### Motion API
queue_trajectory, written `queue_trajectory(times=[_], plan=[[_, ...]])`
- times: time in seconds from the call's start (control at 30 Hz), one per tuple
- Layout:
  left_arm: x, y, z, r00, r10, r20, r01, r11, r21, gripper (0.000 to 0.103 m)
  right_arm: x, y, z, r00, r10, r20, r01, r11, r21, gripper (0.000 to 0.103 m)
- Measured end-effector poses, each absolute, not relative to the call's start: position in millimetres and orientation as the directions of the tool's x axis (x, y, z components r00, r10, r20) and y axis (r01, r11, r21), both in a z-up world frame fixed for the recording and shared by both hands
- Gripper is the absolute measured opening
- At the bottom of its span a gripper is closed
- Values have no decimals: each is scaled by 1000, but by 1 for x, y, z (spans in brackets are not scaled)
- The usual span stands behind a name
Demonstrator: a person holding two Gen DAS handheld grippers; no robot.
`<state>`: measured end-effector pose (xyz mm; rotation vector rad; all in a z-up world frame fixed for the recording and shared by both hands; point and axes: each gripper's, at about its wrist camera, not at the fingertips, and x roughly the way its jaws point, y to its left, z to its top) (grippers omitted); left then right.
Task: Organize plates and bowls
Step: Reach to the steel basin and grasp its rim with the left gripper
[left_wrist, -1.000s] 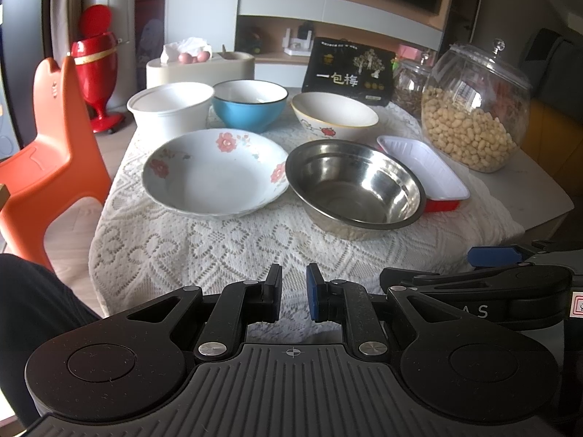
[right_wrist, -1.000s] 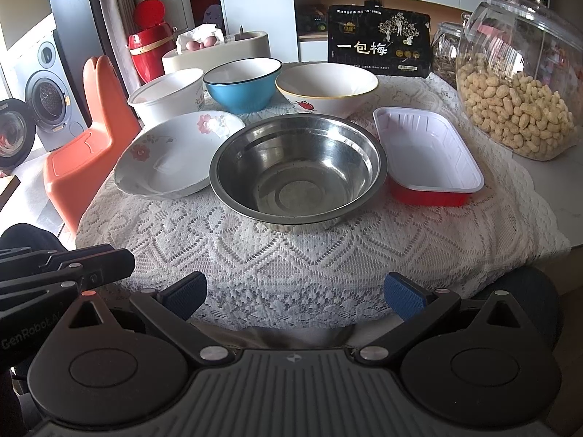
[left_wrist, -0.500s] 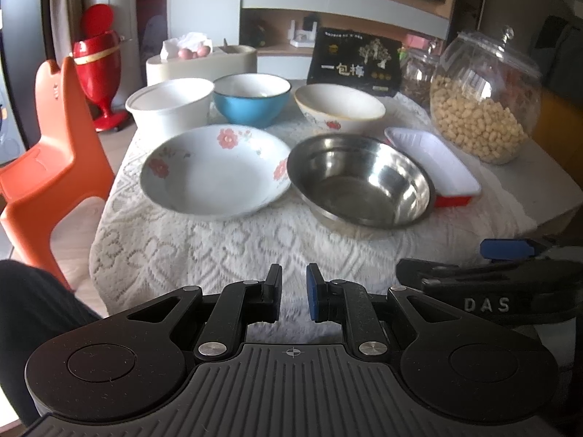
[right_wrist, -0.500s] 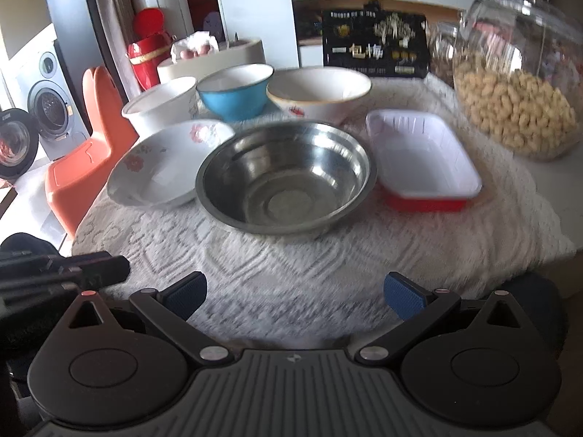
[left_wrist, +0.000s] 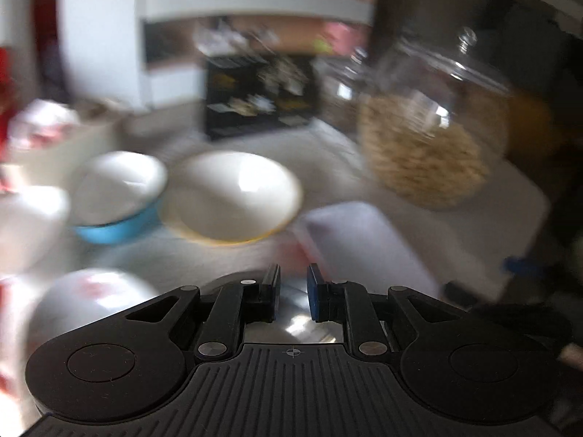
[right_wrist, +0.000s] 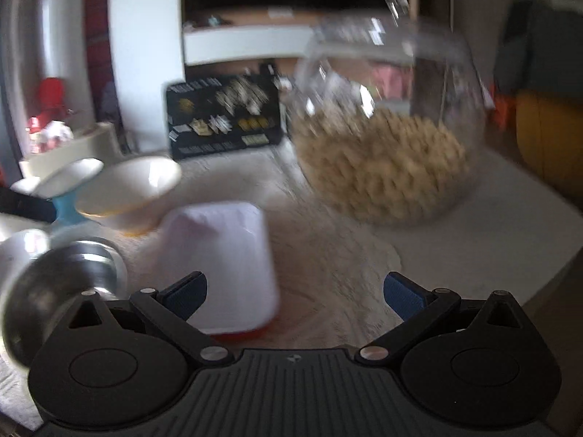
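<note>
1. Both views have swung toward the far right of the bench since the earlier frames, and both are now smeared with blur; the glass jar and the white tray loom much nearer than before.
2. One bench (right_wrist: 473,240) carries everything, under a white lace cloth (right_wrist: 328,255) with a knobbly openwork texture.
3. One round glass jar (right_wrist: 386,138), lidded with a knob, holds pale nuts; in the left wrist view it stands at upper right (left_wrist: 433,134).
4. One black printed box (right_wrist: 224,116) stands upright behind the bowls.
5. One steel bowl (right_wrist: 62,284), shiny and round, sits at the right wrist view's lower left; the left wrist view shows only a gleam of it (left_wrist: 295,322) behind the tool.
6. One oblong white tray (right_wrist: 218,262) with a red underside lies just beside the steel bowl.
7. One floral plate (left_wrist: 91,298), white with red blooms, shows plainly only in the left wrist view.
8. Three bowls stand in the back row: a cream bowl (left_wrist: 233,196) with a yellow rim, a blue bowl (left_wrist: 116,200) white inside, and a white bowl (left_wrist: 25,225) cut by the left edge.
9. Left tool (left_wrist: 293,293): its fingers stand nearly together, a narrow gap between them, clamping nothing.
10. Right tool (right_wrist: 295,293): its blue pads (right_wrist: 400,293) stand wide apart, with the tray's near end behind the left one; nothing gripped.
</note>
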<state>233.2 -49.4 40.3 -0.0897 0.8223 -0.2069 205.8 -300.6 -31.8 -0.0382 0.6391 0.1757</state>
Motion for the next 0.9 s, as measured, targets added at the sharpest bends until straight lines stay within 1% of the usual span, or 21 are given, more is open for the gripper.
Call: queue_trajectory(times=[0.03, 0.07, 0.1, 0.13, 0.17, 0.2, 0.23, 0.27, 0.4, 0.43, 0.47, 0.53, 0.57, 0.63, 0.73, 0.8, 0.9], plan=[[253, -50, 35, 623, -269, -735, 160, 963, -216, 18, 215, -306, -37, 768, 163, -620, -166, 985, 53, 103], [269, -52, 29, 591, -295, -751, 160, 955, -249, 19, 225, -311, -42, 742, 193, -642, -163, 981, 107, 102], [283, -53, 23, 567, -299, -768, 154, 954, -258, 19, 236, -319, -48, 710, 242, -661, -165, 970, 178, 100], [296, -56, 17, 549, -282, -787, 143, 959, -243, 19, 245, -323, -53, 675, 299, -675, -172, 953, 250, 93], [304, -59, 10, 540, -259, -800, 131, 966, -224, 19, 254, -326, -60, 633, 360, -686, -180, 930, 322, 88], [314, -61, 3, 529, -236, -815, 118, 972, -205, 19, 263, -328, -64, 600, 408, -688, -186, 908, 376, 86], [322, -62, -4, 514, -218, -830, 107, 976, -190, 19, 270, -327, -71, 568, 450, -690, -193, 887, 420, 81], [327, -64, -9, 497, -209, -842, 103, 978, -182, 19, 275, -325, -76, 544, 472, -693, -198, 875, 441, 76], [340, -71, -26, 464, -200, -863, 102, 980, -173, 20, 282, -316, -83, 511, 531, -676, -243, 844, 479, 65], [345, -74, -29, 454, -208, -867, 104, 978, -180, 20, 285, -316, -82, 494, 564, -662, -259, 822, 508, 64], [351, -80, -32, 437, -221, -872, 105, 975, -195, 24, 288, -318, -81, 485, 583, -652, -266, 808, 525, 65], [358, -90, -35, 429, -259, -866, 114, 966, -232, 25, 294, -323, -75, 508, 575, -642, -277, 814, 510, 66], [362, -95, -35, 424, -288, -858, 124, 957, -261, 25, 295, -325, -68, 531, 555, -641, -277, 828, 488, 69], [366, -102, -35, 427, -354, -832, 143, 935, -325, 25, 300, -333, -63, 586, 499, -638, -259, 862, 436, 71], [370, -107, -36, 397, -451, -800, 155, 892, -425, 24, 305, -350, -63, 618, 450, -645, -200, 883, 424, 71], [362, -104, -29, 403, -470, -786, 175, 882, -438, 24, 304, -355, -65, 649, 381, -659, -153, 913, 378, 72], [338, -89, -8, 475, -461, -750, 211, 887, -412, 24, 295, -360, -66, 691, 286, -665, -104, 948, 299, 77]])
